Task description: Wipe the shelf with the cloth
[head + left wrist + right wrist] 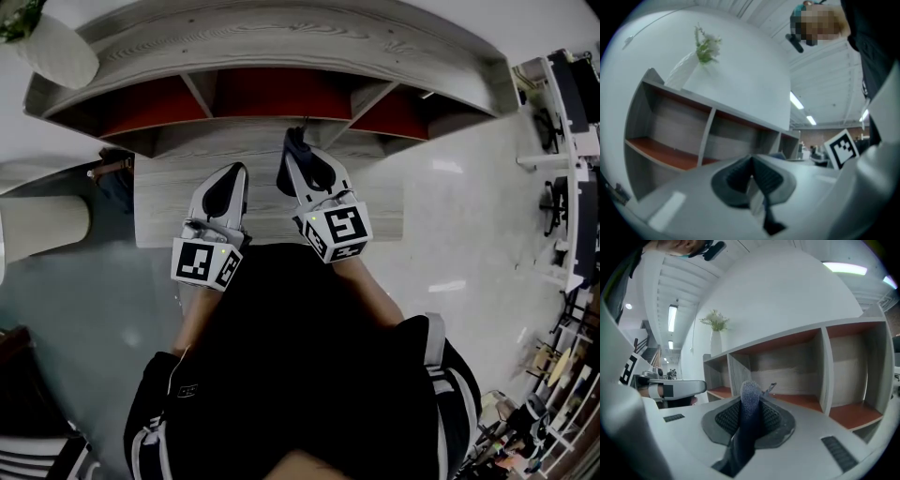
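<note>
My right gripper (751, 422) pinches the dark blue knitted cloth (750, 397), with a fold standing above the jaws, in front of the grey wood-grain shelf with red-brown floors (824, 371). My left gripper (753, 182) is pressed together and empty. Lead fold-first onto a compartment floor, keeping the jaws clear of the boards.

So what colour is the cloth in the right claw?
The cloth is dark blue with a lighter greyish tip; it shows best in the right gripper view.

Right gripper (295, 167) pinching dark cloth (296, 142) before shelf (281, 52)
</note>
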The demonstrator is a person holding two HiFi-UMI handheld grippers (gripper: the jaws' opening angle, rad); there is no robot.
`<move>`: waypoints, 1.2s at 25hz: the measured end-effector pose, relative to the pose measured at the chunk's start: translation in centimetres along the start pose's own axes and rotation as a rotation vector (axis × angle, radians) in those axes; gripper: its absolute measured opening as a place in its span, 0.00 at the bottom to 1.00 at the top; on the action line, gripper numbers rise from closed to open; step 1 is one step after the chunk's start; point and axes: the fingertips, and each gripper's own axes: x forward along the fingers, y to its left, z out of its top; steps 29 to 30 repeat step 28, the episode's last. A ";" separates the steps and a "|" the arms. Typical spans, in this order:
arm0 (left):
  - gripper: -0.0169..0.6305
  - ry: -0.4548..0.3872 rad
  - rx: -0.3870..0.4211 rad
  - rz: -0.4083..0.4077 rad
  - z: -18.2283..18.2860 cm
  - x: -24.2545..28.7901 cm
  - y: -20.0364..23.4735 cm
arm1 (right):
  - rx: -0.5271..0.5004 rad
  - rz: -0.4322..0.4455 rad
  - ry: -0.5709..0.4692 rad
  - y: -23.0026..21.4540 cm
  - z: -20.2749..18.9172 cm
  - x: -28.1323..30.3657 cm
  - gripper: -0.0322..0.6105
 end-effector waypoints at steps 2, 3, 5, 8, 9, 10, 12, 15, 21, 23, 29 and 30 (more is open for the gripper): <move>0.03 0.001 0.004 -0.003 0.0 0.2 -0.2 | -0.004 -0.008 -0.008 -0.2 0.0 -0.5 0.13; 0.03 0.001 0.005 -0.005 0.0 0.3 -0.3 | -0.007 -0.012 -0.009 -0.3 0.0 -0.6 0.13; 0.03 0.002 0.008 -0.008 -0.1 0.4 -0.6 | -0.011 -0.019 -0.009 -0.5 -0.1 -0.8 0.13; 0.03 0.002 0.010 -0.014 -0.2 0.6 -0.8 | -0.016 -0.035 -0.017 -0.8 0.1 -1.1 0.13; 0.03 0.003 0.010 -0.015 -0.2 0.6 -0.8 | -0.018 -0.040 -0.022 -0.9 0.2 -1.1 0.13; 0.03 0.002 0.010 -0.016 -0.1 0.7 -0.8 | -0.018 -0.044 -0.026 -1.0 0.2 -1.1 0.13; 0.03 0.000 0.011 -0.016 -0.1 0.8 -0.8 | -0.014 -0.048 -0.030 -1.2 0.3 -1.2 0.13; 0.03 -0.003 0.012 -0.017 0.0 0.9 -0.7 | -0.011 -0.045 -0.030 -1.2 0.4 -1.1 0.13; 0.03 -0.002 0.005 -0.020 -0.1 1.0 -0.4 | -0.015 -0.038 -0.040 -0.9 0.5 -0.9 0.13; 0.03 -0.001 0.004 -0.022 -0.1 0.9 -0.4 | -0.016 -0.041 -0.039 -0.9 0.5 -0.9 0.13; 0.03 -0.002 0.003 -0.024 0.0 0.8 -0.4 | -0.021 -0.050 -0.037 -0.9 0.6 -0.9 0.13; 0.03 -0.002 0.003 -0.024 0.0 0.8 -0.4 | -0.021 -0.050 -0.037 -0.9 0.6 -0.9 0.13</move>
